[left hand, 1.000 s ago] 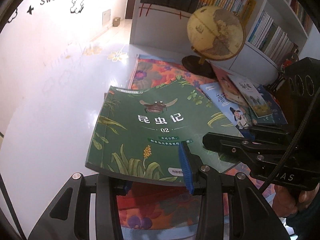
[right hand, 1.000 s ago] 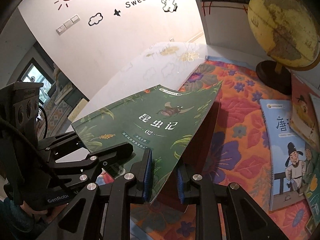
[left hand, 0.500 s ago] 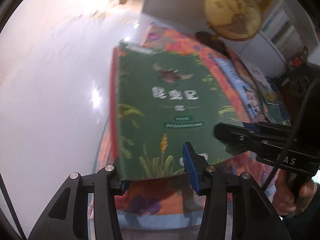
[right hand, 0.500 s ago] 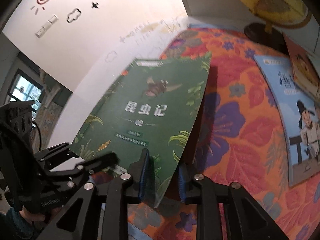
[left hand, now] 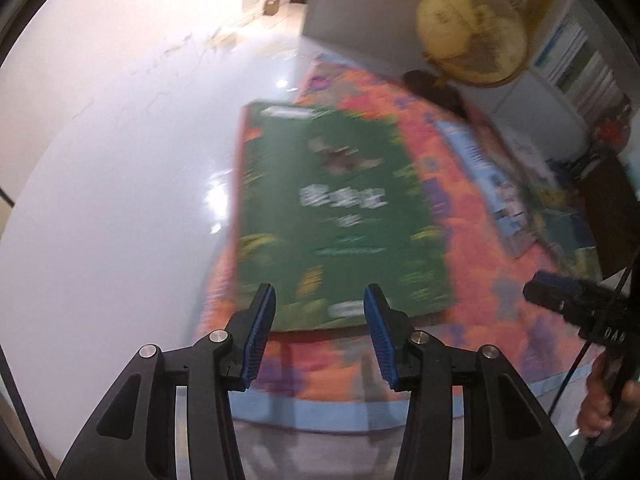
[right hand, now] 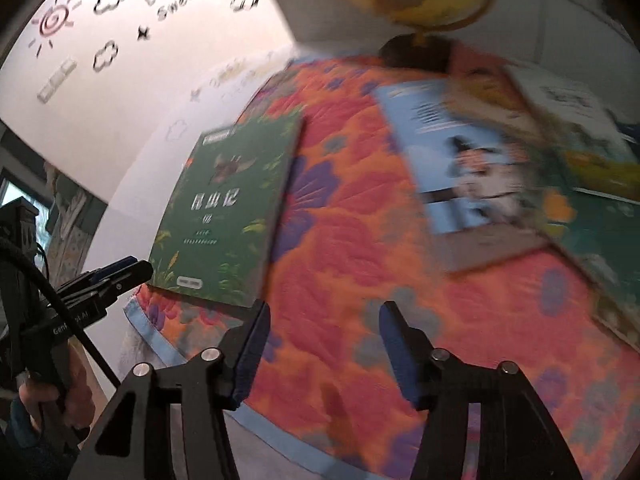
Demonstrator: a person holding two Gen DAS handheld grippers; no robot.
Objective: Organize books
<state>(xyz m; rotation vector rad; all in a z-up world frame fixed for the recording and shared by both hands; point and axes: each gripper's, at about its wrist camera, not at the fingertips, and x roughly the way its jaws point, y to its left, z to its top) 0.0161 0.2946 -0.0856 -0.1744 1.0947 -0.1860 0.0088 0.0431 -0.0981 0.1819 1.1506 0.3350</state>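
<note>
Showing, from left to right:
Left gripper [left hand: 318, 322]: jaws parted, nothing between the pads, poised over the near edge of the green book.
Green book [right hand: 228, 216]: flat on the floral mat [right hand: 360, 240], at its left edge.
Right gripper [right hand: 324, 344]: jaws opening, empty, above bare mat.
Other books [right hand: 464, 160]: overlapping, right of the green book.
Globe [left hand: 470, 32]: behind them.
</note>
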